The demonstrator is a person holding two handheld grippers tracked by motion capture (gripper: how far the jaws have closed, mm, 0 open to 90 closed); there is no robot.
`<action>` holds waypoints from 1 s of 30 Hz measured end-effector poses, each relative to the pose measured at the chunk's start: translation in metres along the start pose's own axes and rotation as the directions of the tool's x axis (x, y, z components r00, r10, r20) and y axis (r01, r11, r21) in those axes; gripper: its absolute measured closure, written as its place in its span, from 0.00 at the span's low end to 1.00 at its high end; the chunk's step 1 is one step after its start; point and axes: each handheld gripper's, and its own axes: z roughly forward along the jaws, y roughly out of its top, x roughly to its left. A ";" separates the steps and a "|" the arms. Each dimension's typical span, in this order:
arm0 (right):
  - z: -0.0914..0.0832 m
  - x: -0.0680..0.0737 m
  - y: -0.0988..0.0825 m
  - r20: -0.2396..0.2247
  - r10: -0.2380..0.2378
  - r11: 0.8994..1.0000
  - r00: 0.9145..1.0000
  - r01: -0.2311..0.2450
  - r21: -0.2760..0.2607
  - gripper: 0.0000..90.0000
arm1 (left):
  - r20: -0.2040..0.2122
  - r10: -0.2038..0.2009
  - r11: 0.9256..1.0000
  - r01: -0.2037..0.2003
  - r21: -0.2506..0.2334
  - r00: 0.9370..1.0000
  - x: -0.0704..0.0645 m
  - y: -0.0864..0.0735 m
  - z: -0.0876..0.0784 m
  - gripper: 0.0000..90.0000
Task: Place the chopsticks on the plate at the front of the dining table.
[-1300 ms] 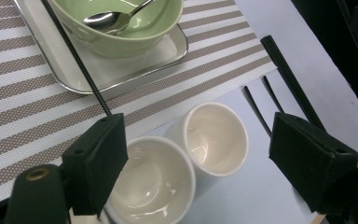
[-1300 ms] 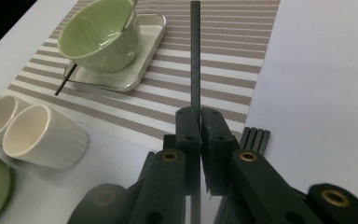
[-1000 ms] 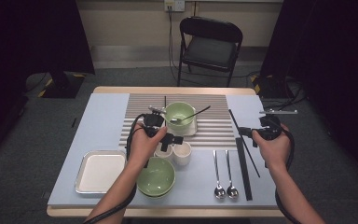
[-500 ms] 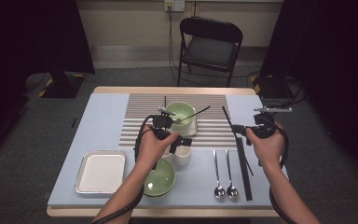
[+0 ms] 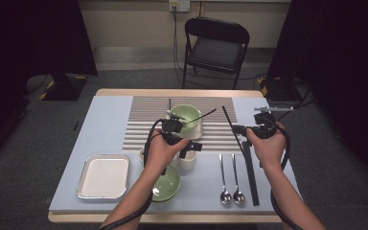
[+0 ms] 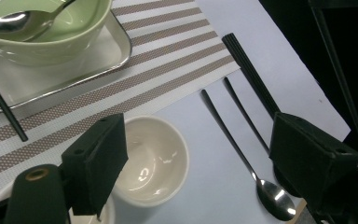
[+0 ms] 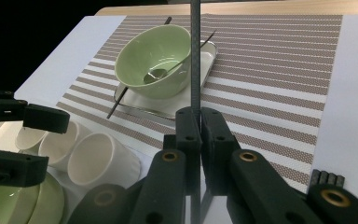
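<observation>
The right gripper has its jaws squeezed tight on one thin black chopstick. In the right gripper view the stick runs straight up to 12 o'clock. In the high view the right gripper is at about 3 o'clock on the table, and the chopstick slants up toward 11 o'clock over the striped mat.

The left gripper has its jaws wide open, and they hold nothing. In its own view a small white cup sits under the gap, next to the left jaw. In the high view the left gripper is near the middle of the table, just above the cups.

A green bowl with a spoon in it stands on a small tray at 12 o'clock. Two spoons lie at 5 o'clock, beside more black chopsticks. Another green bowl sits at 6 o'clock, and a white tray at 7 o'clock.
</observation>
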 end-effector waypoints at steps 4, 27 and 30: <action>0.002 0.005 0.003 -0.005 -0.007 1.000 1.000 0.007 -0.007 0.96 | 0.007 0.002 1.000 -0.002 -0.002 1.000 -0.004 0.002 0.002 0.21; 0.007 0.022 0.010 -0.025 -0.017 1.000 1.000 0.016 -0.018 0.96 | 0.006 -0.002 1.000 0.002 -0.017 1.000 -0.016 0.006 0.012 0.22; 0.008 0.023 0.010 -0.027 -0.019 1.000 0.999 0.018 -0.019 0.96 | 0.006 0.001 1.000 -0.001 -0.020 1.000 -0.018 0.007 0.013 0.22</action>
